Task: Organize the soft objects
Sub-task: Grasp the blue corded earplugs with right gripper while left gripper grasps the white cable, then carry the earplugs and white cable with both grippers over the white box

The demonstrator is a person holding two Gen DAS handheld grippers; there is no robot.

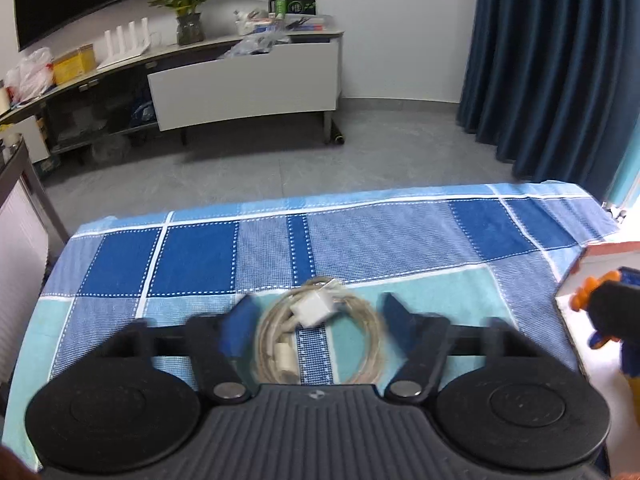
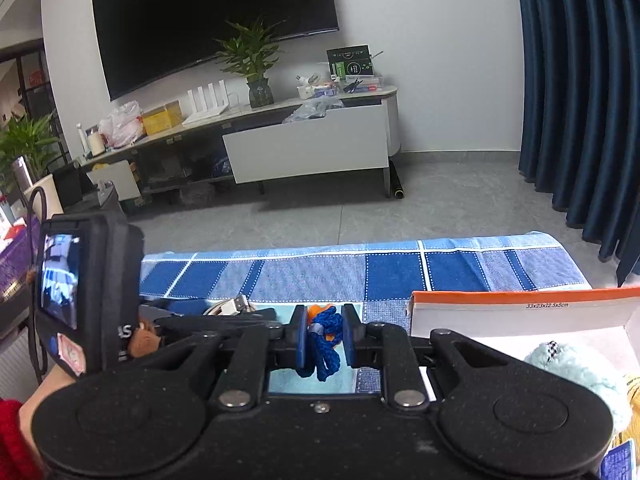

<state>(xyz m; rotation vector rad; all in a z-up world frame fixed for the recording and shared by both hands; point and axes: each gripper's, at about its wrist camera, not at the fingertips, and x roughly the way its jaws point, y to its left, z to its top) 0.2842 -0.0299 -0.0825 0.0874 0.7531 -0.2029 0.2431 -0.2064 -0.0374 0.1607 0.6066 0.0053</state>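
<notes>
While the right gripper (image 2: 323,334) pinches a blue cord toy (image 2: 326,344), the left gripper (image 1: 316,316), spread, straddles the coiled cable (image 1: 320,344) lying between its fingers on the bench (image 1: 400,240).

Both wrist cams sit low, close over the checked tablecloth (image 1: 360,240), angled down, facing the TV stand (image 2: 304,140). Both catch the white box (image 2: 520,316).

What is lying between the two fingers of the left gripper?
In the left wrist view, a coiled beige cable with a white plug lies on the blue checked cloth between the open fingers of the left gripper, untouched.
</notes>
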